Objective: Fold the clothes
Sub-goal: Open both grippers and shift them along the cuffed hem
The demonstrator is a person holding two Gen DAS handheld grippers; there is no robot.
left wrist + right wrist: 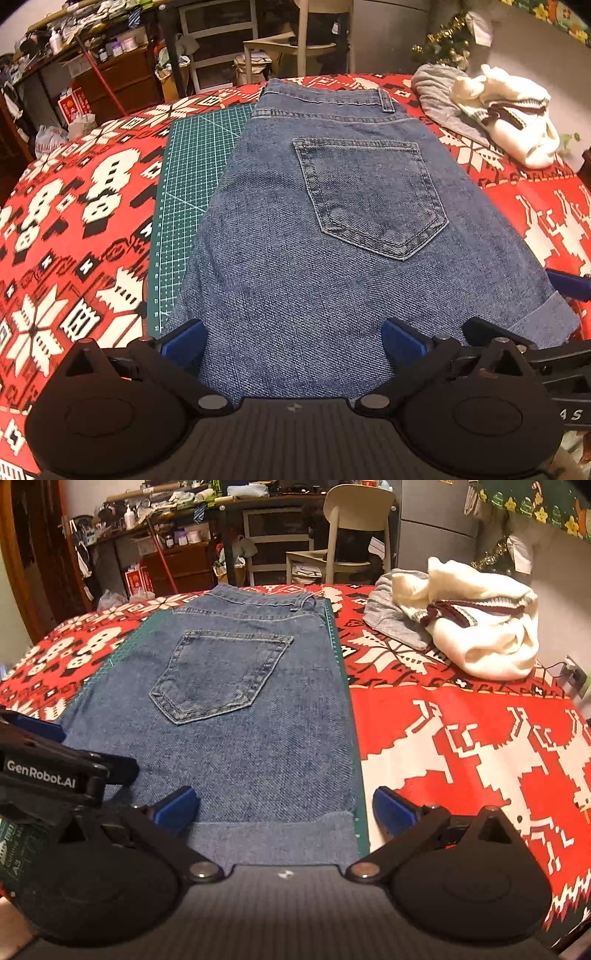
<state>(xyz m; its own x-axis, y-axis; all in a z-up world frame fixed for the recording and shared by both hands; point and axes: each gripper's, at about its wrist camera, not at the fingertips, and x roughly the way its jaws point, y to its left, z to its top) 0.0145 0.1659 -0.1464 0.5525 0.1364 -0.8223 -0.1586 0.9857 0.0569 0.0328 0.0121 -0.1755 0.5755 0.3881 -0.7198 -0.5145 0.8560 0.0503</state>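
Jeans (332, 221) are folded flat, back pocket (369, 195) up, on the green mat (192, 177) over the red cloth (74, 221) on the counter. Left gripper (293, 339) and right gripper (286, 808) both sit at the near edge, jaws spread wide, gripping nothing. White sweater (487, 627) is heaped far right.
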